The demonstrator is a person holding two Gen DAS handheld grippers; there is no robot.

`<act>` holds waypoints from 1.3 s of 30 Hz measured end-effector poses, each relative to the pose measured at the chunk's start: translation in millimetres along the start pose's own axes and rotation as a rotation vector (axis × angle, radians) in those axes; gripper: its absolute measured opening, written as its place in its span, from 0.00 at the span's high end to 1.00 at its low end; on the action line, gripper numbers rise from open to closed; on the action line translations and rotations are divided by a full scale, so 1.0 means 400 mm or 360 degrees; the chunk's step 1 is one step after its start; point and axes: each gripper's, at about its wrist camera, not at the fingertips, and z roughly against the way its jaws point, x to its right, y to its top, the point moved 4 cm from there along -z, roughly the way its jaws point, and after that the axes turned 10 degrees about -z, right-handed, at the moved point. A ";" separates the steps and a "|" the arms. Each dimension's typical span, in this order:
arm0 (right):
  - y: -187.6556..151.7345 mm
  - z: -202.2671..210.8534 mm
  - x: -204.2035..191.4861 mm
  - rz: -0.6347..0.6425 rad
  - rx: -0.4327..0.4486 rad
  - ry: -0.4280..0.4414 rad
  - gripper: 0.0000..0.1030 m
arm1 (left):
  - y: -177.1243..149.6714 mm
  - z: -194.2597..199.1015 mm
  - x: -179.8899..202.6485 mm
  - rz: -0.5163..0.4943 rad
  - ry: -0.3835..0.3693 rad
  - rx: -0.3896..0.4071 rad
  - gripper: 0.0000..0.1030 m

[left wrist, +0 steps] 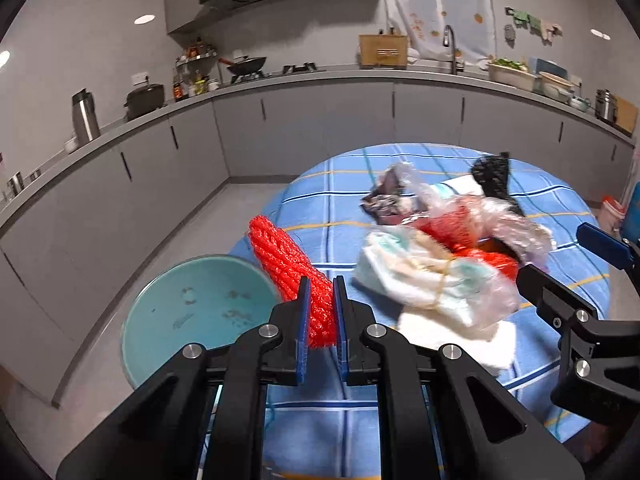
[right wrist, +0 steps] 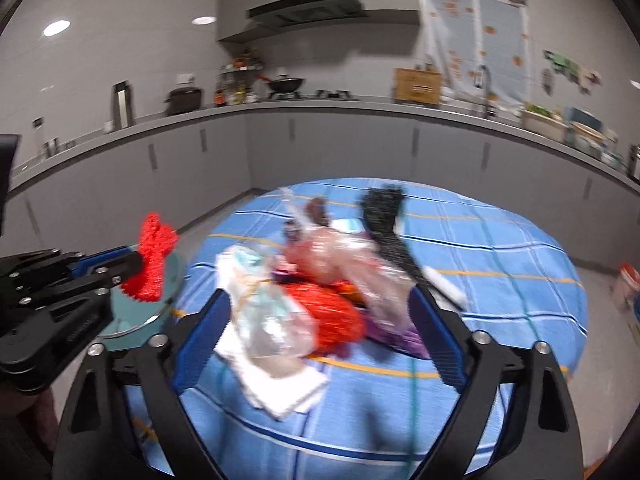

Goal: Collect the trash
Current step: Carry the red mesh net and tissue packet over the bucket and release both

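Red foam net (left wrist: 294, 276) in left tongs (left wrist: 320, 304) points up-left.

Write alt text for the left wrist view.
The left gripper is shut on a red foam net, beside a teal bin at the edge of a blue plaid table. A trash heap of plastic bags and tissue lies on the table, with the right gripper at its right.

left claw (left wrist: 320, 312) grips red netting (left wrist: 288, 264)

Dim indoor light from ceiling spots (left wrist: 144, 19), fisheye-bent dark corners, right wrist view motion-blurred
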 end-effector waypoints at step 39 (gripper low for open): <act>0.052 -0.013 -0.161 0.0234 0.0047 0.0283 0.89 | -0.059 0.036 -0.248 0.0174 0.0296 -0.0038 0.89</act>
